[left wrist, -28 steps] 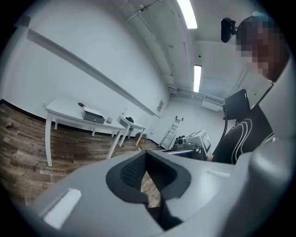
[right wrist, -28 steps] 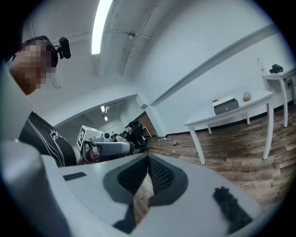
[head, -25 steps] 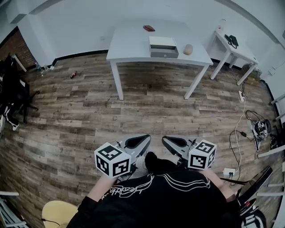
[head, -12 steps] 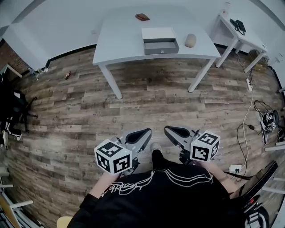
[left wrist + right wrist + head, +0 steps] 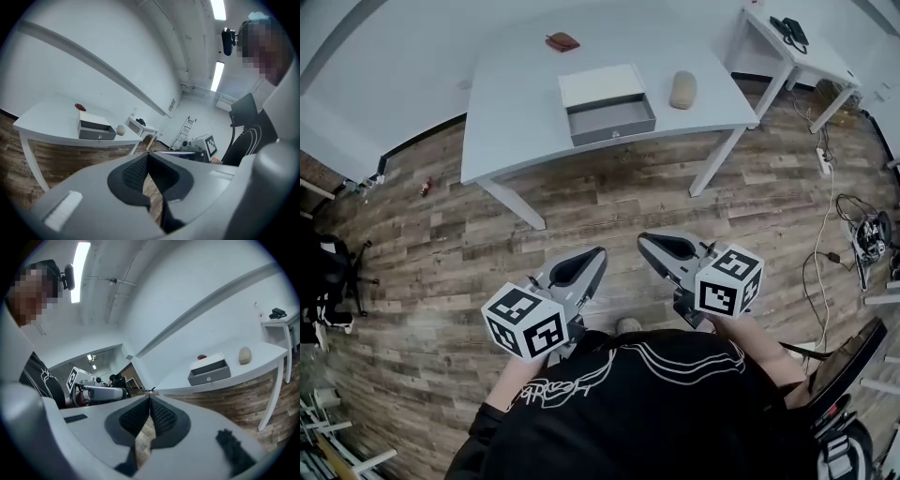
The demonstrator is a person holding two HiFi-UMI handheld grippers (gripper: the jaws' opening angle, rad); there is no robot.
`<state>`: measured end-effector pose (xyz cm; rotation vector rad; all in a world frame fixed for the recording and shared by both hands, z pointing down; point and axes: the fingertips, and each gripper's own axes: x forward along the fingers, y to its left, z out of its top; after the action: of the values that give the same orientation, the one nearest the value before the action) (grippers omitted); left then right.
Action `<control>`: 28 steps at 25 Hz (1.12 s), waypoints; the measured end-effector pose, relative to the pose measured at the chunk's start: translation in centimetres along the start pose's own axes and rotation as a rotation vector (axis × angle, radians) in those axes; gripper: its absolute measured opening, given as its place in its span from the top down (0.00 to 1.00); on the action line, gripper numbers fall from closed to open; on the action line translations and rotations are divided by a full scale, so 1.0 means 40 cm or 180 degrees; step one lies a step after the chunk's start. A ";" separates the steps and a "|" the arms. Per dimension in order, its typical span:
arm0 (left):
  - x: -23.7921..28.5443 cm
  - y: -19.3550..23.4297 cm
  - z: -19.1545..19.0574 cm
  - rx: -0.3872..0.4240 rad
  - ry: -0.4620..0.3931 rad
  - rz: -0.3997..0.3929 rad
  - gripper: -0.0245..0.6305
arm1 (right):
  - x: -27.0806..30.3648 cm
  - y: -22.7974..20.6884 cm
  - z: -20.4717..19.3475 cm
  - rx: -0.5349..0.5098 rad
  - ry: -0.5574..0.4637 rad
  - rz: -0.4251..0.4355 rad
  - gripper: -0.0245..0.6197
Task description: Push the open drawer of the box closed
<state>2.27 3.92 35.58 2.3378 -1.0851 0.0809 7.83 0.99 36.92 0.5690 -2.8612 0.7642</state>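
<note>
Now the white table (image 5: 516, 112) sits larger and lower in the head view than a second ago, so we are closing on it, though wooden floor (image 5: 609, 202) lies between and we remain well apart. The box (image 5: 600, 84) rests near the table's front edge, its grey drawer (image 5: 612, 120) pulled out toward us, not yet pushed. Our left gripper (image 5: 600, 251) and right gripper (image 5: 642, 238) hang low before us, each with jaws pressed together on nothing. We judge the approach unfinished.

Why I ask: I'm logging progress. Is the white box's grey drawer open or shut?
Open. The grey drawer sticks out in front of the white box on the white table, its interior visible from above.
</note>
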 end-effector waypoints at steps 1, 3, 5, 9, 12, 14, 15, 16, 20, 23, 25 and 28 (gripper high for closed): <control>0.007 0.012 0.012 0.0001 -0.0009 0.0008 0.95 | 0.007 -0.012 0.011 -0.0025 -0.0018 -0.0025 0.95; 0.015 0.037 0.030 -0.0011 -0.0020 0.0012 0.95 | 0.024 -0.035 0.023 -0.0059 -0.0018 -0.0081 0.95; 0.024 0.070 0.043 -0.0033 -0.0012 0.0008 0.95 | 0.048 -0.060 0.032 -0.0070 -0.0004 -0.0134 0.95; 0.055 0.157 0.059 -0.0057 0.0067 0.0007 0.95 | 0.102 -0.120 0.047 -0.0065 0.0060 -0.0260 0.95; 0.088 0.223 0.085 -0.0088 0.0114 -0.0045 0.95 | 0.144 -0.173 0.078 -0.0074 0.0057 -0.0381 0.95; 0.113 0.268 0.105 -0.0102 0.0168 -0.0102 0.95 | 0.176 -0.203 0.104 -0.0096 0.0046 -0.0463 0.95; 0.127 0.292 0.115 -0.0104 0.0201 -0.0127 0.95 | 0.193 -0.217 0.117 -0.0118 0.0047 -0.0503 0.95; 0.140 0.315 0.125 -0.0106 0.0234 -0.0151 0.95 | 0.211 -0.232 0.128 -0.0140 0.0049 -0.0541 0.95; 0.192 0.395 0.158 -0.0101 0.0370 -0.0267 0.95 | 0.292 -0.299 0.166 -0.0129 0.0010 -0.0652 0.95; 0.224 0.438 0.181 -0.0064 0.0438 -0.0331 0.95 | 0.337 -0.346 0.179 -0.0060 -0.0016 -0.0733 0.95; 0.235 0.467 0.199 -0.0070 0.0450 -0.0357 0.95 | 0.359 -0.379 0.180 -0.0071 -0.0009 -0.0829 0.95; 0.248 0.513 0.215 -0.0104 0.0492 -0.0345 0.95 | 0.384 -0.433 0.175 -0.0099 0.0003 -0.0966 0.95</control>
<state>-7.33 -17.91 40.49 2.3142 -0.8771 0.1985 0.25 -21.41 42.04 0.9680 -2.6880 0.6662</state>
